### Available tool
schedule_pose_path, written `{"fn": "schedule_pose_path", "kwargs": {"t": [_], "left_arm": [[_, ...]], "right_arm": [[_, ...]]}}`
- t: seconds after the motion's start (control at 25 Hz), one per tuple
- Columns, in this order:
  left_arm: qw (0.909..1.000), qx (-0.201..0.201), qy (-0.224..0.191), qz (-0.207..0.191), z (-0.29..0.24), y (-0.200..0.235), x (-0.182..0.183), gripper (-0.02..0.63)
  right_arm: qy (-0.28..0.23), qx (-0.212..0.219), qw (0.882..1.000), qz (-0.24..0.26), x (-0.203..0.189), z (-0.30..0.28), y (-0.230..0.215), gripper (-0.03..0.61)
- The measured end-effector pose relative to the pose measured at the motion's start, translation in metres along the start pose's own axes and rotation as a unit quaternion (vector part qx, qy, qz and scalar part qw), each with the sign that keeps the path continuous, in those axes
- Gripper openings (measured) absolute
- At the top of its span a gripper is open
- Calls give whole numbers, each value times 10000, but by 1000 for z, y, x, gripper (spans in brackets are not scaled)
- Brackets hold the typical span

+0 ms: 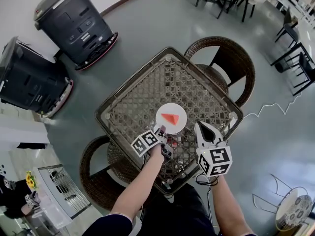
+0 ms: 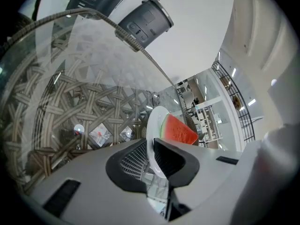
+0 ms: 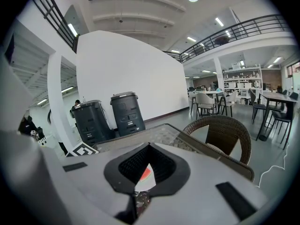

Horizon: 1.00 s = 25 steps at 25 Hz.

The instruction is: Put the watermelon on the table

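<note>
A white plate (image 1: 179,111) lies on the glass-topped wicker table (image 1: 147,85), near its front edge, and carries a red wedge of watermelon (image 1: 171,118). My left gripper (image 1: 160,130) reaches the plate's near rim from the left. In the left gripper view the plate (image 2: 153,121) runs edge-on between the jaws of that gripper (image 2: 152,143), with the pads against both faces and the watermelon (image 2: 179,130) just beyond. My right gripper (image 1: 200,127) hovers to the right of the plate with its tips together and nothing in them. Through that gripper (image 3: 149,147) a strip of plate and red flesh shows.
Wicker chairs stand at the table's far right (image 1: 227,63) and near left (image 1: 98,173). Two dark wheeled bins (image 1: 74,21) (image 1: 27,82) stand on the grey floor to the left. More tables and chairs fill the far right corner (image 1: 290,28).
</note>
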<state>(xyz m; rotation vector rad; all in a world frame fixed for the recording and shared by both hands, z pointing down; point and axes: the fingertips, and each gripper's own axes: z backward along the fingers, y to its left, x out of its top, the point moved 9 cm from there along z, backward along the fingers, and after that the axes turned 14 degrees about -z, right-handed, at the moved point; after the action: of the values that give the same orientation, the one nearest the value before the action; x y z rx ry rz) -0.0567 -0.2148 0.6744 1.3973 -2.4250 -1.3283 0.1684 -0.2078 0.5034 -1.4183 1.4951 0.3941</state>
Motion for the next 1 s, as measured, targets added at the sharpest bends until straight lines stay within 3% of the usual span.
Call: {"fn": "schedule_pose_path", "kwargs": {"t": [0.32,0.52,1.0], "left_arm": [[9950,430,22,-899,1,-9,3,49],[9874,673,14,-1431,0,-14,2,60],[9729,1102,-169,-2024,-2,-23,0,79]], "right_arm": [[-15,7,10000,-7,1,2,1,2],[-31,18,10000,-6,-2,5,0,2],[-65,4,10000,-31,0,12,0,2]]}}
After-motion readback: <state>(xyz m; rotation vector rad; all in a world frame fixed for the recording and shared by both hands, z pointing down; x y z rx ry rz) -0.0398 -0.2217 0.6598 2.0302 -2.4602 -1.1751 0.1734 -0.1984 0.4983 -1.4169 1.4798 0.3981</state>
